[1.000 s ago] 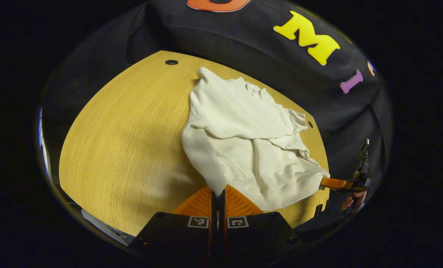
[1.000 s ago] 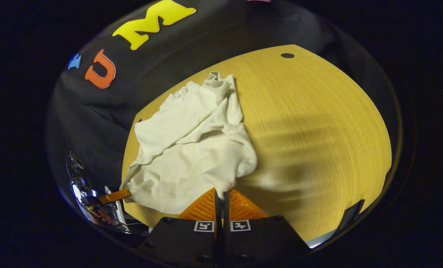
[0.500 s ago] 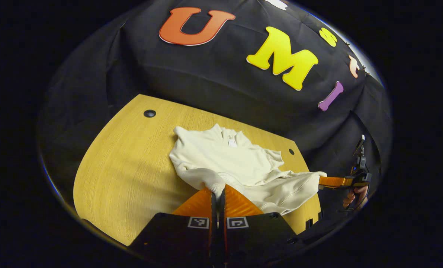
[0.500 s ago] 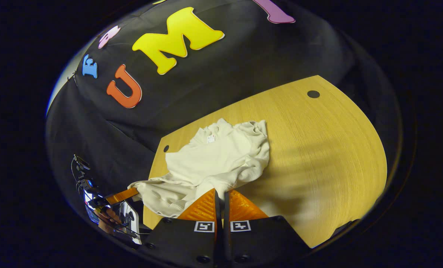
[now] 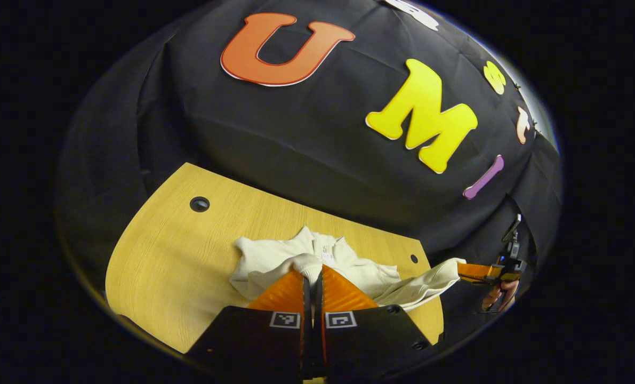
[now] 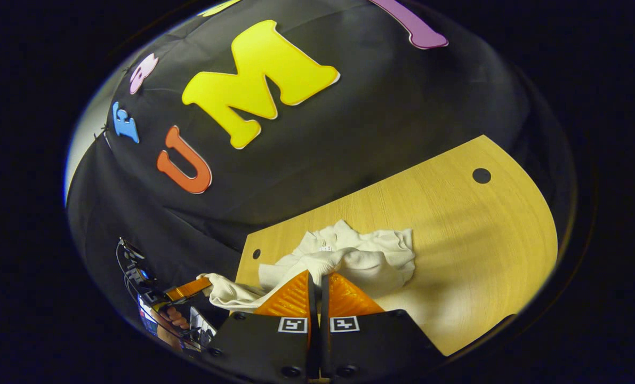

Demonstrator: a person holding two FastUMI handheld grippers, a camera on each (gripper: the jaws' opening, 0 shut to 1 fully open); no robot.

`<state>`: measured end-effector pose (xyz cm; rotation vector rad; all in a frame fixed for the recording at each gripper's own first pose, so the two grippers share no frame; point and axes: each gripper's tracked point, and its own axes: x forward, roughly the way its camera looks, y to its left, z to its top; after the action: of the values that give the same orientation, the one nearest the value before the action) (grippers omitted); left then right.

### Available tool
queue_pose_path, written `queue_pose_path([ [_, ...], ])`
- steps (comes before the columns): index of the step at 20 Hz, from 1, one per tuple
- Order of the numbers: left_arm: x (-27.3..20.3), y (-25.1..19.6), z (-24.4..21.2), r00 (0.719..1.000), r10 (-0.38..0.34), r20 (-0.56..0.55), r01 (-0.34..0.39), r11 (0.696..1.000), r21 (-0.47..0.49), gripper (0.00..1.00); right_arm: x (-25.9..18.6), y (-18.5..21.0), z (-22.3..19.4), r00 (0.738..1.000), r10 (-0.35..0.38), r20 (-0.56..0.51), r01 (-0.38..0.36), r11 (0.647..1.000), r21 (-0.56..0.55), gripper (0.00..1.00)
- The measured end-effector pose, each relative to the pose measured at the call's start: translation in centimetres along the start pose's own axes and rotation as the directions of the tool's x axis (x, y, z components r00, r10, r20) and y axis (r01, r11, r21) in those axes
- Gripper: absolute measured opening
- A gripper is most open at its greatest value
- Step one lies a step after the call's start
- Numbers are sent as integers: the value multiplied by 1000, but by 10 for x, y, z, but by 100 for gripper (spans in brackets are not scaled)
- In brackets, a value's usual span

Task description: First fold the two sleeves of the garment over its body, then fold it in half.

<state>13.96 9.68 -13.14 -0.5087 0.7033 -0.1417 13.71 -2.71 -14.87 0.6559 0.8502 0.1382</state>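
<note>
A cream sweatshirt (image 5: 266, 256) lies on the wooden table (image 5: 168, 240), its collar with a small tag toward the black wall. My left gripper (image 5: 312, 273) is shut on one corner of the hem, held low over the garment's body near the collar. In the right gripper view my right gripper (image 6: 316, 274) is shut on the other hem corner above the sweatshirt (image 6: 386, 250). The hem stretches between the two grippers. The right gripper (image 5: 474, 270) shows far right in the left gripper view, and the left gripper (image 6: 189, 289) far left in the right gripper view.
The table (image 6: 456, 213) has small dark holes (image 5: 199, 204) (image 6: 481, 175) near its far corners. The black cloth wall stands right behind the far edge. A hand (image 5: 501, 296) holds the right gripper past the table's side edge. Bare wood lies on either side of the garment.
Both grippers have carried the hem forward toward the collar, doubling the lower half over the body. The visible spread of cloth has shrunk and both views have tilted up to the wall.
</note>
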Motion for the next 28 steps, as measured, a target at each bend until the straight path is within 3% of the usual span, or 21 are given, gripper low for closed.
queue_pose_path([
  [4,43,24,10,1000,26,-9,-26,997,-79,3,42,-30,15,1000,-16,-5,17,993,118,1],
  [15,162,58,8,999,38,-24,-42,981,-191,3,153,-104,31,995,-99,-12,99,978,185,1],
  [16,170,62,4,999,42,-29,-47,979,-197,3,160,-108,31,994,-105,-13,106,978,181,1],
  [17,176,67,0,997,57,-44,-64,981,-185,11,167,-111,30,993,-114,-14,115,980,163,1],
  [18,182,71,-4,996,74,-54,-82,982,-170,4,173,-109,30,993,-120,-11,120,982,144,1],
  [21,202,74,-3,993,107,-46,-112,984,-138,6,188,-110,32,989,-149,4,148,983,106,2],
  [23,206,71,-3,994,104,-38,-109,985,-138,10,194,-110,33,988,-157,16,153,979,131,6],
  [24,207,71,-6,994,104,-46,-109,985,-136,16,199,-109,32,988,-152,18,147,978,147,8],
  [26,207,78,-6,990,127,-53,-132,985,-113,23,198,-117,26,986,-168,6,165,975,151,19],
  [27,205,77,-1,991,128,-39,-132,985,-108,58,196,-117,28,985,-170,18,165,973,163,25],
  [28,202,75,6,992,124,-17,-125,988,-91,48,195,-116,31,984,-173,33,165,971,171,36],
])
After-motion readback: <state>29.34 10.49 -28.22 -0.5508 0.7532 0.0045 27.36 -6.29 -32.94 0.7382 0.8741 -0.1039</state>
